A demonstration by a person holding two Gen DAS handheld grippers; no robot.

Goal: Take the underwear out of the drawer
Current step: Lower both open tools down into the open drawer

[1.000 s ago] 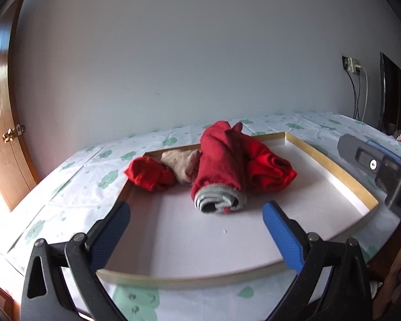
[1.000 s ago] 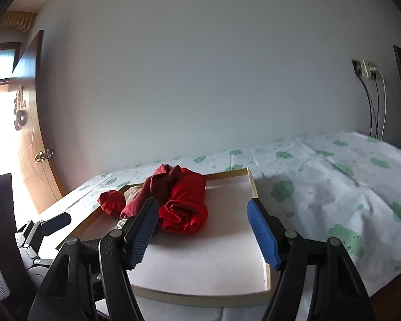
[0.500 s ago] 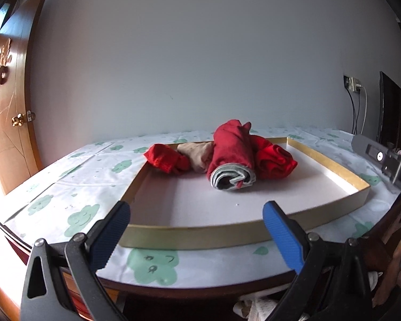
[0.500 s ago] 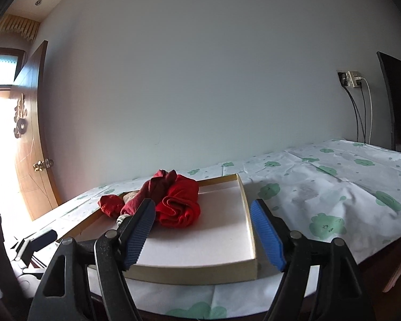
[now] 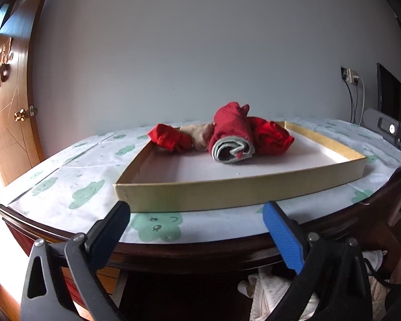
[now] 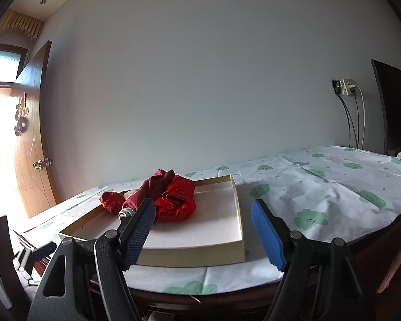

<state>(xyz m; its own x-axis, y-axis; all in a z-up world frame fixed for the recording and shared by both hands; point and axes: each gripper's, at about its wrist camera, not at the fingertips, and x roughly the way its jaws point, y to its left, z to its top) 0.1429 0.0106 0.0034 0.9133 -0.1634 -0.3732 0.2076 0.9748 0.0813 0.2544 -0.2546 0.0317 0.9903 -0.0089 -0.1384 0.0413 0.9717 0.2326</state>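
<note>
A shallow tan cardboard drawer tray [image 5: 227, 191] sits on the table. At its far side lie rolled underwear: a dark red roll with a grey waistband [image 5: 231, 136], a bright red bundle [image 5: 274, 139], a small red one [image 5: 168, 140] and a beige one [image 5: 199, 133]. The tray [image 6: 200, 255] and the red bundle [image 6: 177, 200] also show in the right wrist view. My left gripper [image 5: 196, 230] is open and empty, below the table's front edge. My right gripper [image 6: 203, 232] is open and empty, near the tray's front right corner.
The table wears a white cloth with green clouds [image 6: 320, 195] over a dark wooden edge [image 5: 189, 254]. A wooden door [image 5: 10, 112] stands at left. A wall socket with cables [image 6: 347, 88] and a dark screen [image 6: 393, 107] are at right. Pale clothes [image 5: 267, 294] lie under the table.
Both grippers have pulled back and dropped lower, from over the tray to the table's front edge. The underwear and tray have not moved. Both grippers stay open.
</note>
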